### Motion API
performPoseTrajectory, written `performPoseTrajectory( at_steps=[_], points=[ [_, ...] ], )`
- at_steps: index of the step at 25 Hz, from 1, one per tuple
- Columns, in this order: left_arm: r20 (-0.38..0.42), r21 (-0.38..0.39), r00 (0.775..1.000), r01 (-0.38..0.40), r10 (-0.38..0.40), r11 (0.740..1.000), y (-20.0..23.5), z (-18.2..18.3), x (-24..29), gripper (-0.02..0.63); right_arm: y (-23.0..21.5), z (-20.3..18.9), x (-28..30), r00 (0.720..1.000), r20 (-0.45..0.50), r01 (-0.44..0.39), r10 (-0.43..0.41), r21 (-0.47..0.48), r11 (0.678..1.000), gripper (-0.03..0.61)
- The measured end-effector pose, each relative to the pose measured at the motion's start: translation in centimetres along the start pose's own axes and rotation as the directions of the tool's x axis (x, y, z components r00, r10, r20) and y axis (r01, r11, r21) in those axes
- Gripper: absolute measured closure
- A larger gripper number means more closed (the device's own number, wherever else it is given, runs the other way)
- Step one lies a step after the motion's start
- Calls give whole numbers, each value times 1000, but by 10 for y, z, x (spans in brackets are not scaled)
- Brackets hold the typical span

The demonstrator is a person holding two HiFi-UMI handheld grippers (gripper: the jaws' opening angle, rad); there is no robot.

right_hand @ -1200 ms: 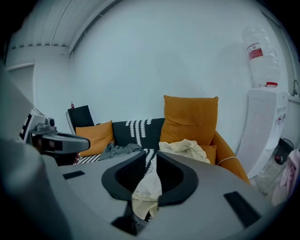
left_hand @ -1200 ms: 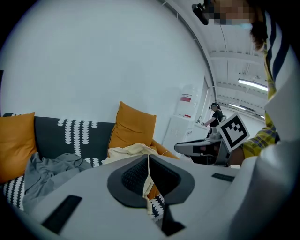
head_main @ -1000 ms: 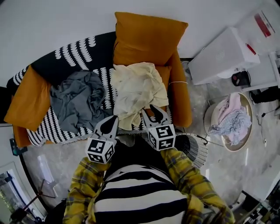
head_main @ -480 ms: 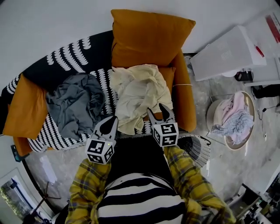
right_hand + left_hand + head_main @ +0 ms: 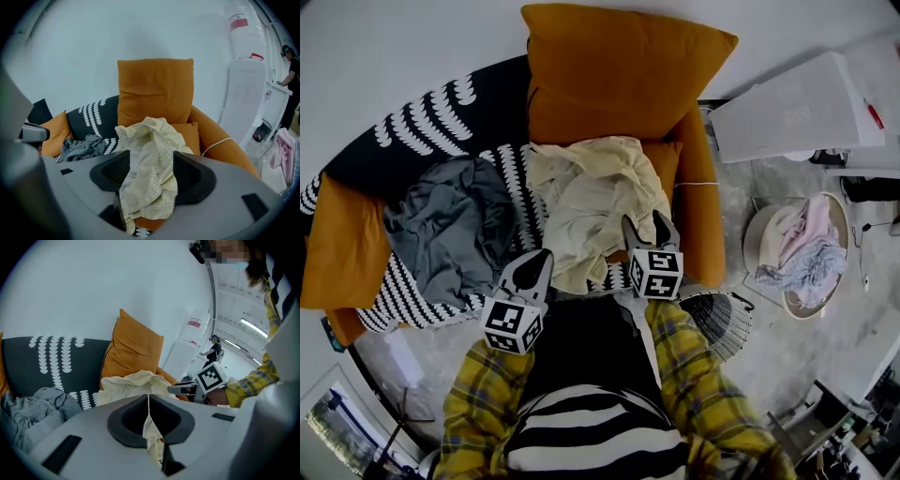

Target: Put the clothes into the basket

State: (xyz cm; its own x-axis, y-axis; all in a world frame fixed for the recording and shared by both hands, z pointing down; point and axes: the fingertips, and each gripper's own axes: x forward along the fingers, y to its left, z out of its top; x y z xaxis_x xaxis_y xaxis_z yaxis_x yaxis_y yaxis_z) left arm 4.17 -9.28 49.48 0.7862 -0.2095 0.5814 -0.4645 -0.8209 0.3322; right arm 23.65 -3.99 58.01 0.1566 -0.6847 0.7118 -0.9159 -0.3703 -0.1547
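Observation:
A cream garment (image 5: 598, 197) lies crumpled on the orange sofa seat (image 5: 698, 225), and a grey garment (image 5: 441, 230) sits to its left on the black-and-white throw. A round basket (image 5: 763, 246) on the floor at right holds pink and blue clothes. My right gripper (image 5: 643, 223) hovers over the cream garment's lower right edge, open; its jaws have just been opening. In the right gripper view the cream garment (image 5: 150, 159) shows in the gap of that gripper (image 5: 150, 176), and the pads do not press on it. My left gripper (image 5: 544, 257) (image 5: 149, 401) is shut and empty, near the garment's lower left.
A big orange cushion (image 5: 619, 66) stands behind the clothes, and another (image 5: 337, 253) lies at far left. A white appliance (image 5: 797, 103) stands right of the sofa. A dark wire basket (image 5: 719, 321) sits on the floor by my right arm. A person (image 5: 214, 350) stands far back.
Both grippers have moved forward and down toward the cream garment. The right gripper's jaws have spread wider apart. The left gripper stays shut.

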Motion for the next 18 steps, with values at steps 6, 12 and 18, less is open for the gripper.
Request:
performPoseTrajectory(
  at_steps=[6,12,18],
  points=[
    [-15,-25,1000,-25,24,999,11,-8,9,592,-16,-7,37,999,-51,13,-13,9,1000,255],
    [-28,-53,998,-55,54,997,21,-15,21,592,-20,-13,61,997,-81,15,-15,4,1000,247],
    [-34,-64,996,-83,81,995,28,-14,25,592,-20,-25,76,990,-119,66,-79,-109,992,249]
  ],
)
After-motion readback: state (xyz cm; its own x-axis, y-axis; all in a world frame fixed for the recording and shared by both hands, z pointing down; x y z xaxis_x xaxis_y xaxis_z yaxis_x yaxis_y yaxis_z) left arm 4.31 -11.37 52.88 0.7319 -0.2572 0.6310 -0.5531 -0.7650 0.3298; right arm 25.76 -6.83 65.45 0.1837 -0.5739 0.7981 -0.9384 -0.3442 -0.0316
